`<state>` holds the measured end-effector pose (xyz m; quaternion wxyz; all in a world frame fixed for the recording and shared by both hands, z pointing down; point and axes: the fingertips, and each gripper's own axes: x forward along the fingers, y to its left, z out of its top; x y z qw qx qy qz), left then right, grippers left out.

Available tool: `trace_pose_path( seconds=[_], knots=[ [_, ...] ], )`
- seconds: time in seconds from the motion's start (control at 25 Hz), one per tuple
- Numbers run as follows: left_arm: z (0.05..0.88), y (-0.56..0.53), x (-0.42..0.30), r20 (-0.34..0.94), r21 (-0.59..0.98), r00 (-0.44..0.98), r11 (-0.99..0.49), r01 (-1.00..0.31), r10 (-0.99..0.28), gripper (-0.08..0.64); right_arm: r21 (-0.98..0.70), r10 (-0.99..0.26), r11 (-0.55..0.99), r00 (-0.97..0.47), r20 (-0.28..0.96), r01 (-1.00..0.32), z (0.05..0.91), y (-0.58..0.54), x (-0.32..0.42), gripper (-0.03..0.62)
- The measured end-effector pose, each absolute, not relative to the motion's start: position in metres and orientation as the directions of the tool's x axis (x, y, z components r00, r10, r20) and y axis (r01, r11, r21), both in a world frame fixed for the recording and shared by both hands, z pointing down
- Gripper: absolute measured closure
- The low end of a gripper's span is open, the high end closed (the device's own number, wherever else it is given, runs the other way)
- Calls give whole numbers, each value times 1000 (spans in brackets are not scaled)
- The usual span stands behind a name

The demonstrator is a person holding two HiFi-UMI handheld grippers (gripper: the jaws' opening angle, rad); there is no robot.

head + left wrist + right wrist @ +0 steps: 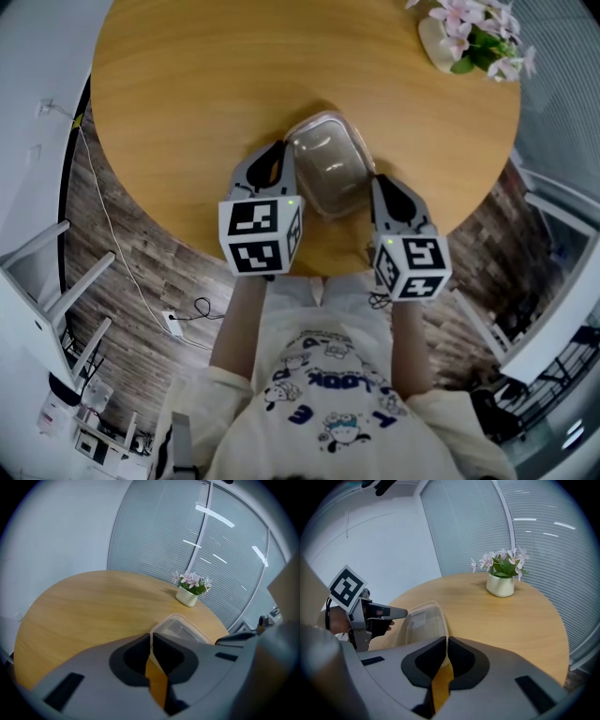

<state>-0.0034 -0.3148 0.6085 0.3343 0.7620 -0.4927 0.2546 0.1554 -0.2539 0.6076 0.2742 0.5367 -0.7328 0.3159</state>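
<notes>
Clear rounded-rectangular plastic container (328,171) is sitting at 6 o'clock on the round wooden table (187,94); we are clamping its rim: left gripper (283,157) at 9 o'clock, right gripper (375,186) at 3 o'clock.

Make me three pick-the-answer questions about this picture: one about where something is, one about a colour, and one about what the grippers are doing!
1. Where is the flower pot?
A) near the far edge of the round table
B) on the floor
C) on a chair

2. What colour are the flowers?
A) blue
B) pink
C) yellow

3. What are the left hand-held gripper and right hand-held gripper doing?
A) lying open on the table
B) pointing at the ceiling
C) pinching the clear container

Answers:
1 A, the pot stands by the table's far rim.
2 B, the petals are pink.
3 C, each one's jaws close on the container's rim, one on each side.
</notes>
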Motion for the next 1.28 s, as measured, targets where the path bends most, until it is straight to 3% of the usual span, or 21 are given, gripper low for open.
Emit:
trace_pose_path(
  seconds=[0.44, 1.28],
  knots=[
    [578, -319, -6, 675, 248, 386, -299, -921, -628, 540, -155, -658, 247, -283, 698, -956, 581, -260, 152, 575],
    [440, -334, -26, 457, 190, 364, -310, -931, -811, 540, -79, -817, 306, -304, 490, -949, 461, -284, 137, 575]
  ],
)
